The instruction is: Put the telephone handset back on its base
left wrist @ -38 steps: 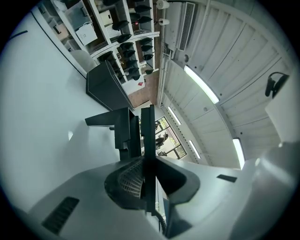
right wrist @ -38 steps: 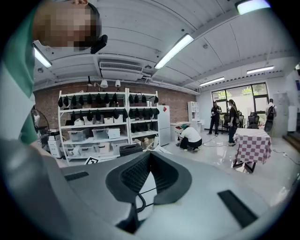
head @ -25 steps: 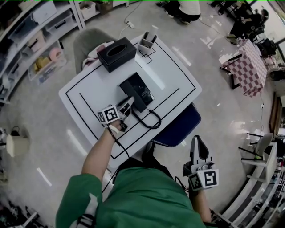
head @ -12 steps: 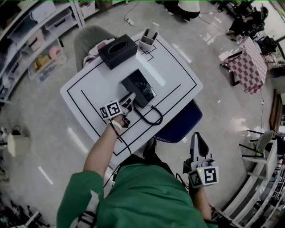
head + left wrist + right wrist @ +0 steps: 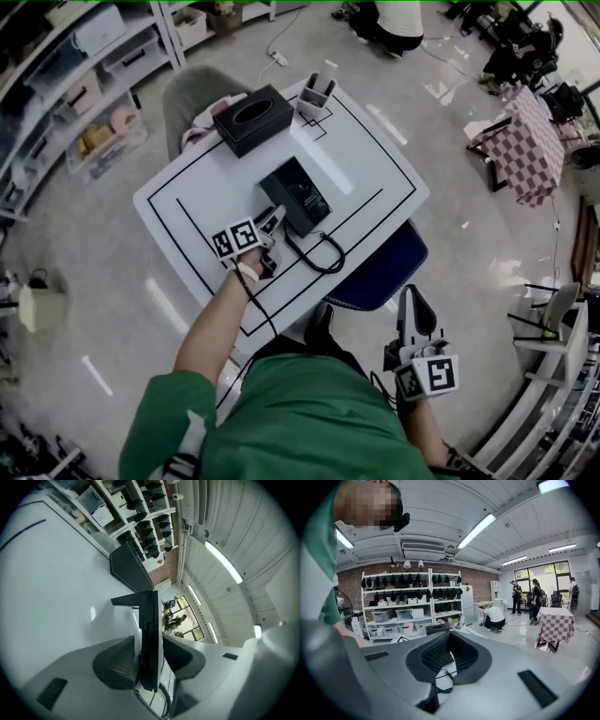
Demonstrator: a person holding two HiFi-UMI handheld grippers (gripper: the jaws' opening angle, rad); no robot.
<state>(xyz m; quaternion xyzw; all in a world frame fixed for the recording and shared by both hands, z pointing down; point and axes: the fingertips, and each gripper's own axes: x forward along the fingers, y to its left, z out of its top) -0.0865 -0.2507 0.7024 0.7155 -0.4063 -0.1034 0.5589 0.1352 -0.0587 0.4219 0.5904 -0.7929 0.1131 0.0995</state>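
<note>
— Where is the handset (image 5: 151, 639) sitting right now?

— It is standing on edge between the jaws of my left gripper (image 5: 273, 219), at the near left corner of the telephone base (image 5: 302, 192), on the white table (image 5: 187, 202).

— Are you gripping it?

— My jaws are opening around it. One pad is lying right against it. A thin bright line seems to be showing on the other side, so I am calling the grip loose, though the view is tight there.

— And the cord (image 5: 317, 251)?

— It is looping across the table toward me, just beside the base, and curling under my left gripper.

— What is your right gripper (image 5: 413, 305) doing?

— It is hanging off the table beside my body, well apart from the telephone. Its jaws are drawn together and are holding nothing.

— Is anything else lying on the table?

— A black tissue box (image 5: 249, 116) and a small holder (image 5: 314, 92) are sitting at the far edge, apart from the base.
</note>
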